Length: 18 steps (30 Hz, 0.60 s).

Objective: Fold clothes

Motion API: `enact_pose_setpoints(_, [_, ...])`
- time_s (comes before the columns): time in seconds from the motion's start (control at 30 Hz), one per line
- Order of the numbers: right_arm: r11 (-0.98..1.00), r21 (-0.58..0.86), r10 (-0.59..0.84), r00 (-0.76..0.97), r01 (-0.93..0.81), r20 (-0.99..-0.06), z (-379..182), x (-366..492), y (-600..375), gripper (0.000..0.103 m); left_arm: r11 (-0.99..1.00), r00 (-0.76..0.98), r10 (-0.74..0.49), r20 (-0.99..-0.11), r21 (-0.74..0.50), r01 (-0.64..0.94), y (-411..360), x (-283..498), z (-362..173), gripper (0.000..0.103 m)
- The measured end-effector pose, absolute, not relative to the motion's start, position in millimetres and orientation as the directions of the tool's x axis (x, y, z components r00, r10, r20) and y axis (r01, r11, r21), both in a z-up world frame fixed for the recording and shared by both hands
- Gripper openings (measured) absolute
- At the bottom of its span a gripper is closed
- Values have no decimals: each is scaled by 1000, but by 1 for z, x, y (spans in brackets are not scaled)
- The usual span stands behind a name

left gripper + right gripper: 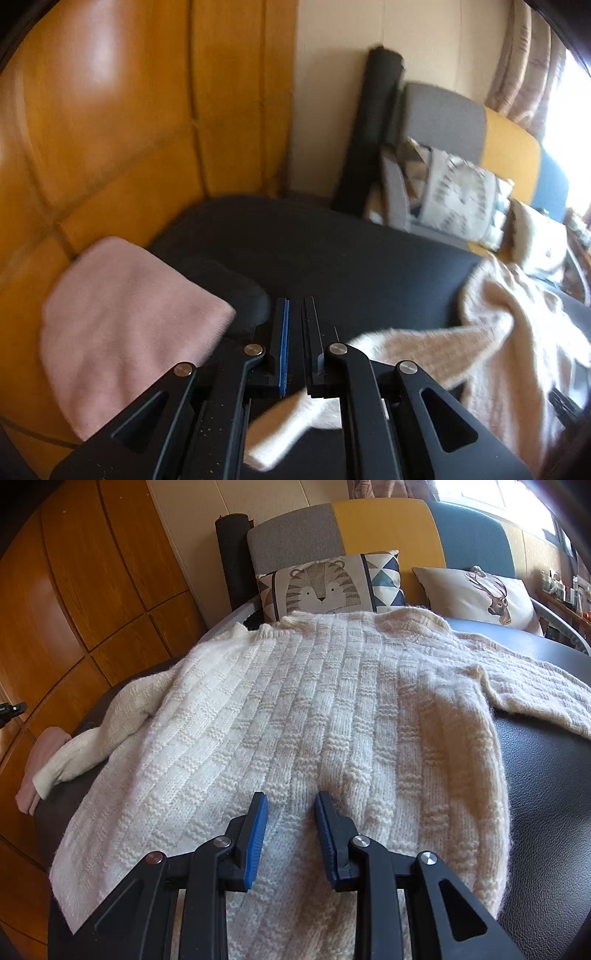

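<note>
While spread, one sweater (295,709) lies.

The left wrist view is smeared by motion blur: the folded pink garment (125,332) at the lower left has soft edges and no readable weave, and the patterned pillows (458,192) at the right are streaks. The cream sweater's sleeve (417,350) passes behind the left gripper (295,347), so whether anything sits between its nearly touching fingers cannot be told. In the right wrist view, the cream knitted sweater (295,716) has its hem hidden under the right gripper (291,838) and its far sleeve cut off at the right edge. Small items on a shelf (565,590) at the upper right are too tiny to identify.
</note>
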State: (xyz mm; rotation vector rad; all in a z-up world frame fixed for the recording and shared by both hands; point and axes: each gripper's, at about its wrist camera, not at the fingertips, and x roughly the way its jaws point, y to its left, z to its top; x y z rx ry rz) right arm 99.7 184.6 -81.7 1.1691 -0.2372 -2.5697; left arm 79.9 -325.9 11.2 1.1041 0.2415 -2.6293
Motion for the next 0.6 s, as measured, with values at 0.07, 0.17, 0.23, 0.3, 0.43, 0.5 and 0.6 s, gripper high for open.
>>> enact_pose_setpoints(0.07, [-938, 278, -347, -620, 208, -704, -82, 100, 185, 27, -959, -646, -178, -742, -18, 284, -320, 74, -5, 7])
enact_pose_setpoints(0.17, [-934, 291, -356, -619, 208, -700, -82, 100, 187, 27, -973, -604, -116, -789, -33, 230, -314, 71, -31, 7])
enact_pose_setpoints(0.23, [-930, 304, -365, -618, 207, -696, -83, 99, 188, 27, -977, -569, -112, -815, -15, 214, -311, 72, -45, 15])
enact_pose_setpoints(0.3, [-925, 320, -377, -617, 206, -691, -84, 99, 191, 27, -974, -526, -120, -842, -3, 226, -315, 74, -60, 21])
enact_pose_setpoints(0.43, [-914, 351, -399, -615, 204, -680, -85, 98, 194, 27, -956, -461, -173, -870, 36, 291, -326, 75, -83, 22])
enact_pose_setpoints(0.5, [-909, 364, -408, -614, 202, -676, -86, 98, 196, 27, -952, -425, -173, -889, 40, 304, -330, 76, -96, 26])
enact_pose_setpoints(0.6, [-906, 373, -413, -614, 201, -673, -86, 98, 197, 27, -959, -402, -147, -904, 30, 283, -327, 80, -110, 27])
